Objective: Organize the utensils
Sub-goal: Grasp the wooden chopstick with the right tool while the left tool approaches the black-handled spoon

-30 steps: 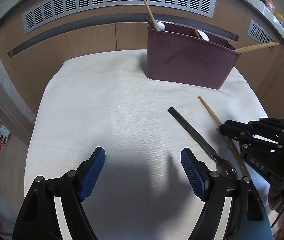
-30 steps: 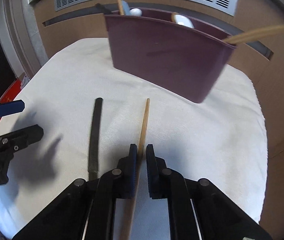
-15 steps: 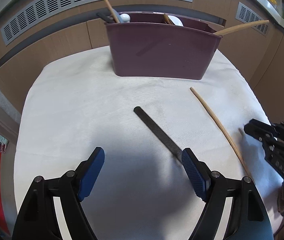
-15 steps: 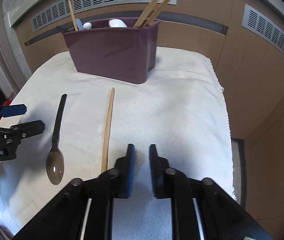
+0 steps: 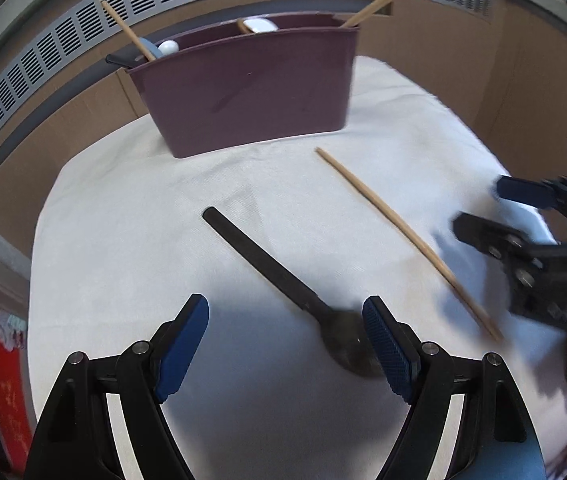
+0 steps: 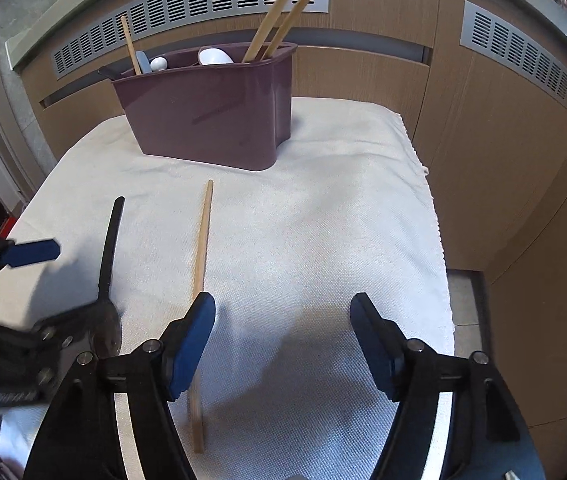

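Since a second ago the right gripper [image 6: 281, 336] has let go of the loose chopstick [image 6: 202, 240] and shifted toward 3 o'clock; its jaws have just been opening and now stand spread with nothing between them, the chopstick lying just outside the left pad. Left gripper [image 5: 285, 344] has slid over the dark spoon [image 5: 267, 268], jaws spread wide, the bowl beside the right pad, untouched. Sorting looks partly done: the maroon caddy [image 6: 211, 112] at 12 o'clock already holds chopsticks and spoons, while one chopstick and one spoon remain on the cloth-covered bench [image 6: 323, 220]. Open cloth lies between utensils and caddy; the bench edge drops away at 3 o'clock, near the right gripper.
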`<state>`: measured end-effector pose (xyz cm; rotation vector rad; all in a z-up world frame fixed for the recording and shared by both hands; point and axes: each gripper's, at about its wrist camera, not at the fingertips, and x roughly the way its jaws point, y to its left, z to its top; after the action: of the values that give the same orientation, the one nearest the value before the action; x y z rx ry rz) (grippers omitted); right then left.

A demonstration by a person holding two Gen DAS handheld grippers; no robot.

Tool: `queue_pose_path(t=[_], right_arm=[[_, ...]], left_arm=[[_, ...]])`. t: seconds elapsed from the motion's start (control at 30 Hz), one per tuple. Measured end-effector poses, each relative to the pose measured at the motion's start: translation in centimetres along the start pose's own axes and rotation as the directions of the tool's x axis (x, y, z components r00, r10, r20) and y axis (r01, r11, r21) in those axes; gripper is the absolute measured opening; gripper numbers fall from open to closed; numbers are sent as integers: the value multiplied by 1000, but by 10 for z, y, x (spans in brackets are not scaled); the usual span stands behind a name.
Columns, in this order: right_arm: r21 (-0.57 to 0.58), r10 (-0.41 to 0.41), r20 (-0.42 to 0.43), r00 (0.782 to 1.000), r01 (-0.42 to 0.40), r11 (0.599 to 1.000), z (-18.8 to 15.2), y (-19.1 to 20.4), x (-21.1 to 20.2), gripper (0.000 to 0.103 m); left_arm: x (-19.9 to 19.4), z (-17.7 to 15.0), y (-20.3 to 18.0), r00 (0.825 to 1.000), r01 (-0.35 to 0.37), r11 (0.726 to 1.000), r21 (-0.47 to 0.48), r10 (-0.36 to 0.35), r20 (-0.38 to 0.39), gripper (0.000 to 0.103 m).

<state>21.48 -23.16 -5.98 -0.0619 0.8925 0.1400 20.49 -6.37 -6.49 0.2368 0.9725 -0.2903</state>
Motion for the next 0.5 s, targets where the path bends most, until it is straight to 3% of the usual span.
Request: queue_pose_path(t=[0.17,0.3,0.43,0.5], right_arm=[[54,-3,1,1000,3,999,-4,-10,-2,68],[92,-15,7,1000,15,996,-8,-21,-13,68],[116,-53,19,998,50,992,-16,-32,-24,82],[123,-61,21,998,58,991,-19,-35,-28,82]], left_arm=[[-17,-20,-15,993,119,993,17,-118,-12,80],[-5,-17,-31,996,83,996,22,-82,-33,80],[5,-17,-40,999,21,999,36,-19,-33,79],[3,-19,-40,1000,19,999,41,-18,-19,76]])
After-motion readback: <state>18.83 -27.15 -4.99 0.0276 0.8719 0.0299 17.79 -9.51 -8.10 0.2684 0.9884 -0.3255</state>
